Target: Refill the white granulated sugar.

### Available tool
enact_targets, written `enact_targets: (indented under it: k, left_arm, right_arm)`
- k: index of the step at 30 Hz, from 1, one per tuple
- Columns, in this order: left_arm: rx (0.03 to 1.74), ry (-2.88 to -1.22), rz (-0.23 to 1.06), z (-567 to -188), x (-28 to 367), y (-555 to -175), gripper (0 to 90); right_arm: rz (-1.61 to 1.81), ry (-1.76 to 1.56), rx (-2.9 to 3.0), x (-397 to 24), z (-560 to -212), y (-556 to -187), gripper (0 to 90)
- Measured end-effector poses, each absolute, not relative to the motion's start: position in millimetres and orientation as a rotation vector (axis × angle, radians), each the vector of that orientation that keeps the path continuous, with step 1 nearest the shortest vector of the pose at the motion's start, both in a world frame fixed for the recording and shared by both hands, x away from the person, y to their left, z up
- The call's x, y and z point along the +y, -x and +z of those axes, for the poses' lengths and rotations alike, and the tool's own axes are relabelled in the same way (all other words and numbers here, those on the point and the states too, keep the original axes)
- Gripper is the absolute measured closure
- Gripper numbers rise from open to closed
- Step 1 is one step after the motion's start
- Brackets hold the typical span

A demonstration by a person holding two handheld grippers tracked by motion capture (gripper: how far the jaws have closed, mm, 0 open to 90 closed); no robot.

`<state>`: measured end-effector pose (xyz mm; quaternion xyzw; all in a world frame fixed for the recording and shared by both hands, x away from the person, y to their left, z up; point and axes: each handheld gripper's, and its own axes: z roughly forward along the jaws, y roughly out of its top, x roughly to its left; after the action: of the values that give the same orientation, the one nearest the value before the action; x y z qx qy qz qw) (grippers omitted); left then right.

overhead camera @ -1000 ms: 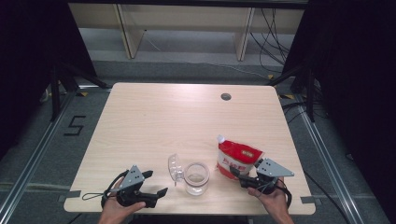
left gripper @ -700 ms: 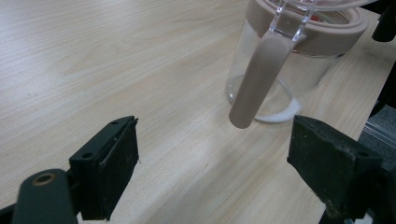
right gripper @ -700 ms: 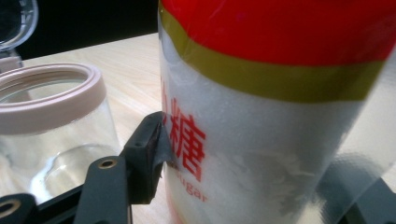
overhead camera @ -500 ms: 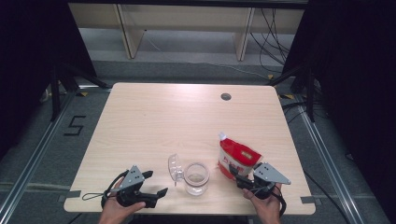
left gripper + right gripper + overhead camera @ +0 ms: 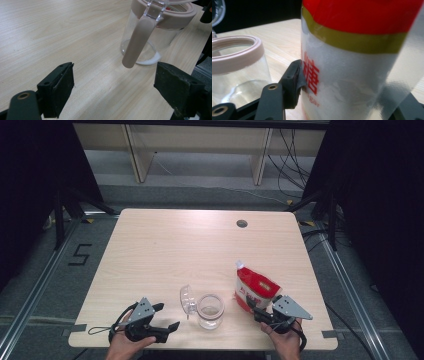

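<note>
**Gripping a sugar bag beside an open jar**

Standing at the near edge of a wooden table (image 5: 200,245), a person holds two grippers. The right gripper (image 5: 261,310) has its jaws clamped around the lower part of one red-and-clear sugar bag (image 5: 254,287), which stands upright near the table's front right; the jaws have just been closing on it, probably to lift and pour. One glass jar (image 5: 210,311) sits just left of the bag, its hinged lid (image 5: 187,300) swung open, seemingly ready to be filled. The left gripper (image 5: 162,317) rests near the jar with jaws spread wide, holding nothing.
</note>
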<state>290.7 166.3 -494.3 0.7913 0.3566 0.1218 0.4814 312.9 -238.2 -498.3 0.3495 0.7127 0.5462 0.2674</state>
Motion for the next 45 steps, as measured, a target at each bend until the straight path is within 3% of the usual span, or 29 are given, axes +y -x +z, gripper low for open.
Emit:
enact_targets:
  k: [45]
  left_arm:
    - [0.833,-1.953,0.303,-494.1,165.6,-291.4,15.6]
  right_arm:
    - [1.661,-0.849,1.941,-242.3,-513.9,-339.0,40.1]
